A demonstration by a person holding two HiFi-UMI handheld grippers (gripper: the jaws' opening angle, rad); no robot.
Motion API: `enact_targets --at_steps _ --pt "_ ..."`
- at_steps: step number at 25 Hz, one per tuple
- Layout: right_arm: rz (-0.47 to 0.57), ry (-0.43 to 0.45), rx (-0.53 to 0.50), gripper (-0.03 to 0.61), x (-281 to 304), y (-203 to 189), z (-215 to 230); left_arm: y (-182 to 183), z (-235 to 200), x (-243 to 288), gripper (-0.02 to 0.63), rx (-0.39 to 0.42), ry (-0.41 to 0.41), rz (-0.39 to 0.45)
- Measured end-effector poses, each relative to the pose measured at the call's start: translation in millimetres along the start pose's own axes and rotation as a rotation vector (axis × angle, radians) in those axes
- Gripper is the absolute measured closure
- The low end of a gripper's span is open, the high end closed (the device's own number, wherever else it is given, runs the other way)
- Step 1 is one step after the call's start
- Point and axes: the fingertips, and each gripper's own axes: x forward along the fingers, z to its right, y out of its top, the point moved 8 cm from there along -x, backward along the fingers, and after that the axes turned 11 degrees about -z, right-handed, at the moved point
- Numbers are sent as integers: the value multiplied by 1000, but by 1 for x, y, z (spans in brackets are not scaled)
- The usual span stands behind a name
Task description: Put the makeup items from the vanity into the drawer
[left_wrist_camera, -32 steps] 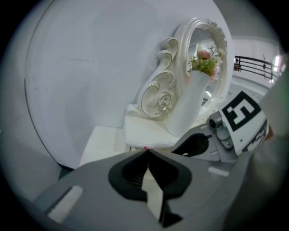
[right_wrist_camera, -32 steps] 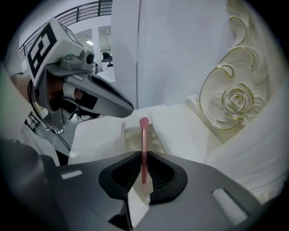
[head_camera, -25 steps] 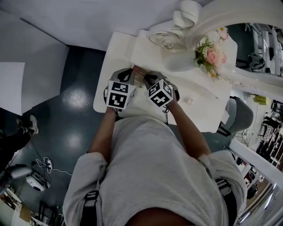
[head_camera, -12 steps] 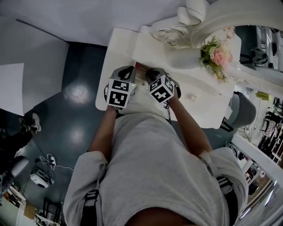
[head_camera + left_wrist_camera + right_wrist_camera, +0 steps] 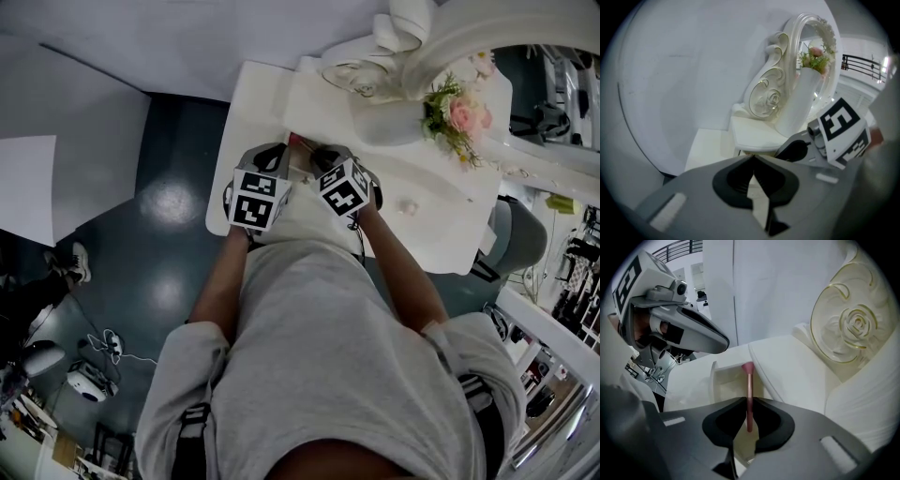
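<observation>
My right gripper (image 5: 749, 405) is shut on a slim pink makeup brush (image 5: 749, 390), whose pink head (image 5: 748, 367) points away from me over the open white drawer (image 5: 723, 379). In the head view the brush (image 5: 298, 142) shows as a reddish bit just beyond both grippers, at the vanity's (image 5: 441, 234) left part. My left gripper (image 5: 753, 161) is shut with nothing between its jaws and hangs close to the left of the right gripper (image 5: 321, 161). A small pale pink item (image 5: 407, 205) lies on the vanity top to the right of my right arm.
A white vase (image 5: 389, 127) with pink flowers (image 5: 457, 117) stands at the back of the vanity beside the ornate mirror frame (image 5: 851, 329). A raised white shelf (image 5: 787, 366) borders the drawer on the right. A grey chair (image 5: 516, 244) stands at the vanity's right end.
The head view has shifted slightly. Both grippers stay nearly where they were, the right one still holding the brush over the drawer.
</observation>
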Motion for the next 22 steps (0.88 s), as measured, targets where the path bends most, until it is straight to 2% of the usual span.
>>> enact_targets --at_steps 9,14,17,22 --pt "56 0 47 509 -7 -4 -2 0 8 -6 611 34 17 15" --pt "162 -20 99 534 -27 -12 -4 6 25 -11 611 77 9 25" --pt "235 -44 145 577 -40 -23 -4 8 40 -11 611 110 -4 17" --pt "328 -78 217 578 -61 -55 -3 13 73 -6 611 168 -29 12"
